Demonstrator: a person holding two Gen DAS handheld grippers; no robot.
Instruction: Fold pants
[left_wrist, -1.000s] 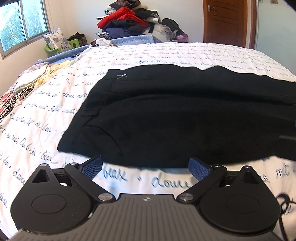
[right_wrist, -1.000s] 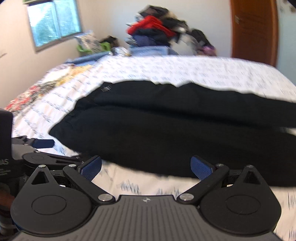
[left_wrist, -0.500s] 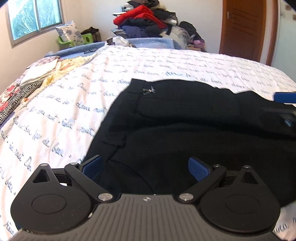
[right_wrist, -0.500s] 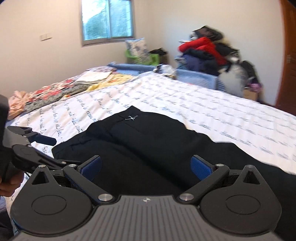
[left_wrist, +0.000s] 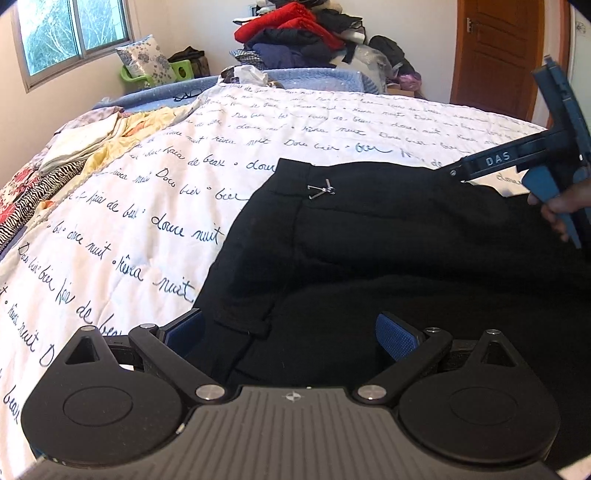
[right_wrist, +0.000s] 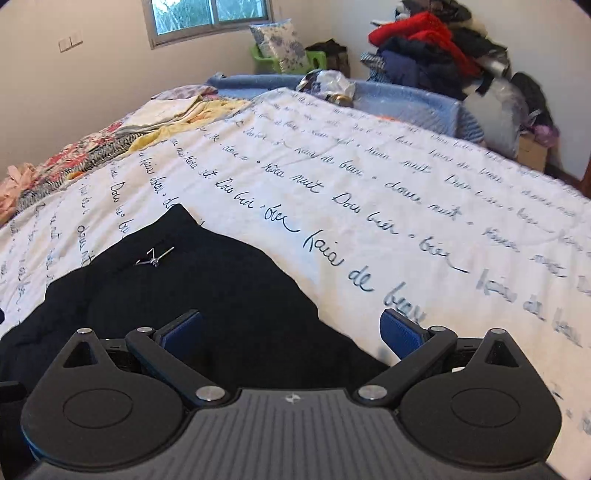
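Black fabric pants (left_wrist: 388, 258) are spread on the script-printed white quilt (left_wrist: 147, 206); left gripper (left_wrist: 290, 332) and right gripper (right_wrist: 291, 330) are held wide open, empty; waistband edges should be pinched squarely

My bed's script-print quilt (left_wrist: 155, 206); daylit window (left_wrist: 74, 33) far left, clothes heap (left_wrist: 303, 33) beyond, wooden door (left_wrist: 498, 55) right.

Both grippers are black with ribbed grey housings, blue-padded jaws, silver screws and round discs.
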